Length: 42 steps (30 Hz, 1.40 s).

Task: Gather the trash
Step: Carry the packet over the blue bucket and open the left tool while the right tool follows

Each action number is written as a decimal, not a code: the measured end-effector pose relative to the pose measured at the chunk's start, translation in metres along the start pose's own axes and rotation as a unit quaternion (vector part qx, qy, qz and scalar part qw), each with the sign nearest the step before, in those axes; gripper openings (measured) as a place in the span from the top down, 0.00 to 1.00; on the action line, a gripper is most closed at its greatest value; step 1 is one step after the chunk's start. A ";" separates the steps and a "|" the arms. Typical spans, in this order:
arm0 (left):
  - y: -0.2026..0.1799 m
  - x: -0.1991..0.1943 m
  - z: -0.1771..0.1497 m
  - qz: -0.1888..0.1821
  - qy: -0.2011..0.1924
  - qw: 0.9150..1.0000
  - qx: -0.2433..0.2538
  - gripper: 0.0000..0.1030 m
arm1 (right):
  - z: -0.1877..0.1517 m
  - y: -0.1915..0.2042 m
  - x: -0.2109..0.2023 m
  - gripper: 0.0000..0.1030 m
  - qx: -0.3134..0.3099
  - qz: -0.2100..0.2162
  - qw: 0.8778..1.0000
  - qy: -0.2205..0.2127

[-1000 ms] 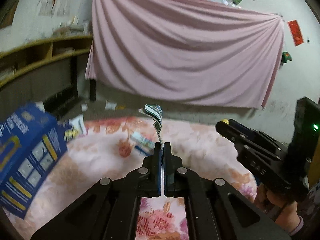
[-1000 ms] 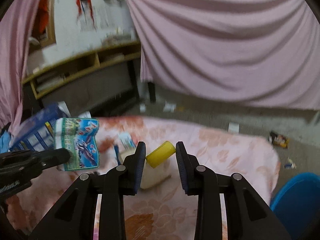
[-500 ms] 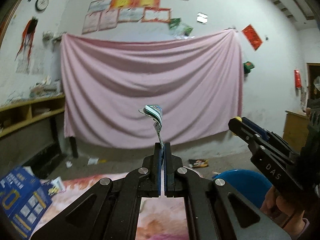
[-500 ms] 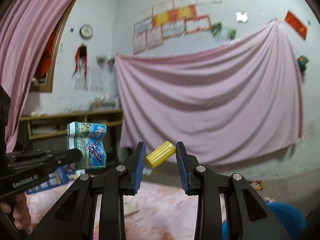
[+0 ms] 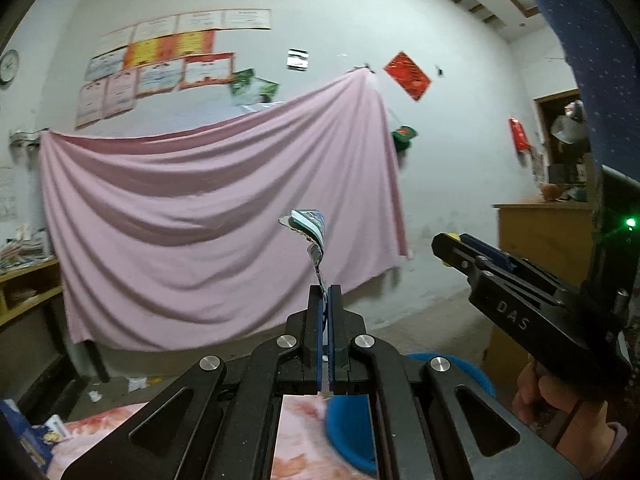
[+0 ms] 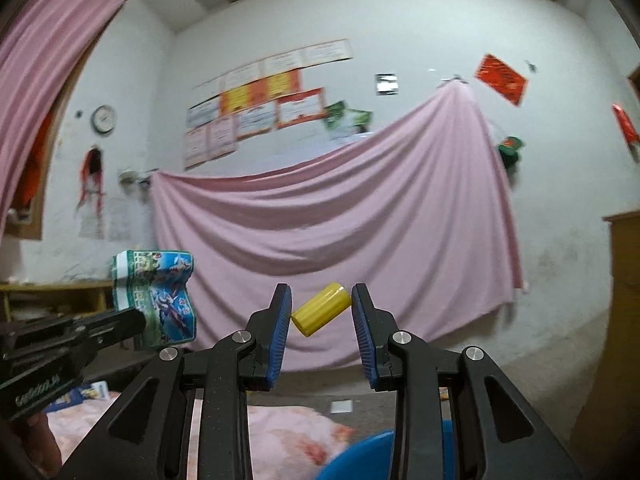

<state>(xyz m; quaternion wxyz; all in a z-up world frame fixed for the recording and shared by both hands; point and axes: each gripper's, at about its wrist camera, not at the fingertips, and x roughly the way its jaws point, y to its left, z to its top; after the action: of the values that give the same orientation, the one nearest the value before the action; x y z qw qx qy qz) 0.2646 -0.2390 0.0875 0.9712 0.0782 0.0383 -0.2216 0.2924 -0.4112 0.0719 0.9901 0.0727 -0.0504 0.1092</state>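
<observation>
**Both grippers loaded, blue bin just below**

The step in hand looks like carrying 2 pieces of trash to the blue bin (image 5: 452, 368), whose rim shows low in both wrist views, right of the pink floral bedding (image 6: 280, 432). To do it well, each gripper should probably be brought squarely over the bin's opening and tipped down before letting go, since both point roughly level now and a release here could drop things on the bedding or the floor

Left gripper (image 5: 324, 300): jaws fully closed, pinching the lower edge of a flat printed wrapper (image 6: 156, 296) that stands up above the fingertips, curling at the top

Right gripper (image 6: 320, 312): jaws partly open, clamped on a small yellow cylinder (image 6: 320, 314) held crosswise and tilted between the blue pads (image 6: 280, 332); the slanted grip looks slightly insecure, so steady motion seems wise
</observation>
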 end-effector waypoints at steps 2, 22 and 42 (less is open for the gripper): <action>-0.011 0.006 0.000 -0.010 0.005 1.000 0.000 1.00 | 0.002 -0.013 -0.005 0.72 0.008 -0.017 1.000 0.002; -0.027 0.074 -0.004 -0.090 0.149 0.978 -0.112 1.00 | -0.019 -0.060 0.013 0.71 0.036 -0.087 0.985 0.146; -0.016 0.082 -0.013 -0.077 0.200 0.966 -0.143 0.99 | -0.035 -0.075 0.030 0.65 0.062 -0.086 0.971 0.213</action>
<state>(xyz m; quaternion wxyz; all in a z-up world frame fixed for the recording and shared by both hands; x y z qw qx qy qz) 0.3312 -0.2856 0.0636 0.9248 -0.0218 0.2689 -0.2682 0.3413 -0.4720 0.0306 0.9773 0.1127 0.1749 0.0394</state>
